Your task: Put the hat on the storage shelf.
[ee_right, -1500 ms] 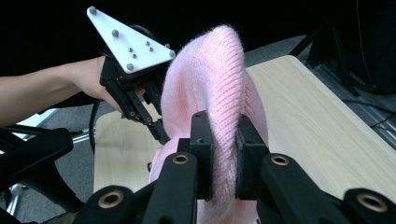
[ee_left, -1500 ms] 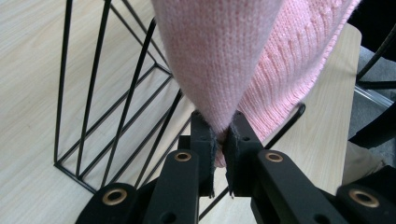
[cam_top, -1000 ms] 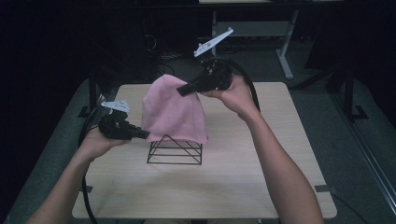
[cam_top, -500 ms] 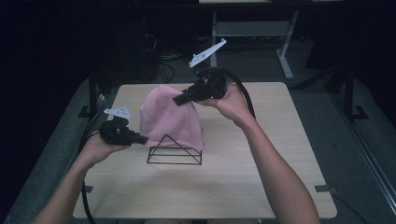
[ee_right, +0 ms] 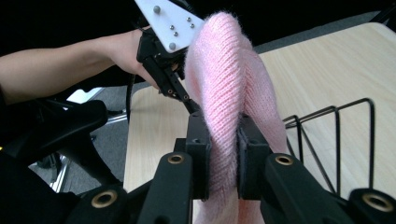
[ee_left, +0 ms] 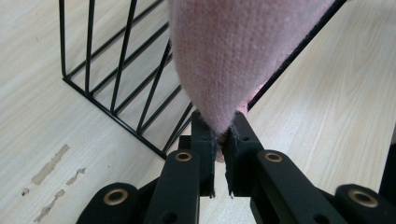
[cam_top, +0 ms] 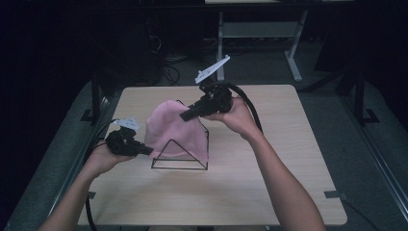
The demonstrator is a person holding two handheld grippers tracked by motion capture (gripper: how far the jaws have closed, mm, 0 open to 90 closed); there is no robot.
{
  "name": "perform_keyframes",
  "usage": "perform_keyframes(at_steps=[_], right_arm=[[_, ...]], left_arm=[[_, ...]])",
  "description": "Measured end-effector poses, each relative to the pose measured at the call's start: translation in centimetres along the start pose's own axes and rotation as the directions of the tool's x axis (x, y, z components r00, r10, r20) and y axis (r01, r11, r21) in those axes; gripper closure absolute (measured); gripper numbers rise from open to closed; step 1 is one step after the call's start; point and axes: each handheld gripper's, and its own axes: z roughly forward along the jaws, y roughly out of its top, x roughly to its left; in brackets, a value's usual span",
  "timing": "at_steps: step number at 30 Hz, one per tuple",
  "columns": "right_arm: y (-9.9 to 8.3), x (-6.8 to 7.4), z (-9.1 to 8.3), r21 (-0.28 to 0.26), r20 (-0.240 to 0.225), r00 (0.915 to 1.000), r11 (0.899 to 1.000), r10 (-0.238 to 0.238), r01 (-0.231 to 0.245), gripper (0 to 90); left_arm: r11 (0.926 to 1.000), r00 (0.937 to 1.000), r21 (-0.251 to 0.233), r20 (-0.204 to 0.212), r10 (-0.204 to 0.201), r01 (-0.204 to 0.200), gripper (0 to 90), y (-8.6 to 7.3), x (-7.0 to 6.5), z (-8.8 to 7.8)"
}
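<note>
A pink knitted cloth (cam_top: 175, 132) drapes over a black wire rack (cam_top: 180, 164) shaped like a triangle, mid-table. My left gripper (cam_top: 149, 150) is at the rack's left foot, shut on the cloth's lower corner (ee_left: 224, 60); its pads pinch the tip (ee_left: 220, 135) beside the rack's bars (ee_left: 116, 70). My right gripper (cam_top: 185, 115) is at the cloth's upper right, over the rack's top. In the right gripper view its pads (ee_right: 223, 135) squeeze a thick fold of the cloth (ee_right: 229, 70). Its jaws have just been opening slightly, with the fold still between them.
The light wooden table (cam_top: 288, 159) has bare room right of and in front of the rack. Black cables trail from both grippers. Dark floor, a desk frame (cam_top: 260, 33) and cables lie beyond the table's far edge.
Both hands have come down with the cloth. It hung stretched above the rack's back before; now it lies lower, over the wire frame.
</note>
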Motion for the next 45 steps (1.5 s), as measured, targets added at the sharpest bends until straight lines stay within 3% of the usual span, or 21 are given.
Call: perform_keyframes(at_steps=[15, 22, 32, 35, 40, 45], right_arm=[[-1.4, -0.2, 1.7, 0.066, -0.020, 0.9997, 0.998, 0.011, -0.010, 75.0], [-2.2, -0.2, 2.4, 0.108, -0.005, 0.9999, 0.994, 0.012, -0.012, 67.0], [-2.8, 0.0, 2.6, 0.112, 0.010, 0.9999, 0.994, -0.007, 0.006, 62.9], [-2.9, 0.0, 2.7, 0.110, 0.008, 1.0000, 0.994, -0.002, 0.001, 65.0], [-3.3, 0.1, 3.2, 0.133, 0.002, 0.9997, 0.991, -0.025, 0.025, 77.6], [-3.4, 0.2, 3.6, 0.138, -0.004, 0.9997, 0.990, -0.023, 0.023, 80.4]], left_arm=[[0.9980, 0.9999, 0.063, -0.012, 0.004, -0.003, 83.6, -0.9, 0.3, 1.4], [0.9956, 0.9998, 0.093, -0.017, 0.006, -0.004, 83.6, -1.4, 0.5, 2.2], [0.9906, 0.9989, 0.136, -0.042, 0.022, -0.016, 83.6, -1.4, 0.6, 3.1], [0.9864, 0.9976, 0.161, -0.053, 0.045, -0.036, 83.6, -1.4, 0.6, 3.4], [0.9823, 0.9966, 0.184, -0.068, 0.046, -0.032, 83.6, -1.6, 0.6, 4.0], [0.9776, 0.9951, 0.206, -0.077, 0.062, -0.045, 83.5, -1.6, 0.6, 4.3]])
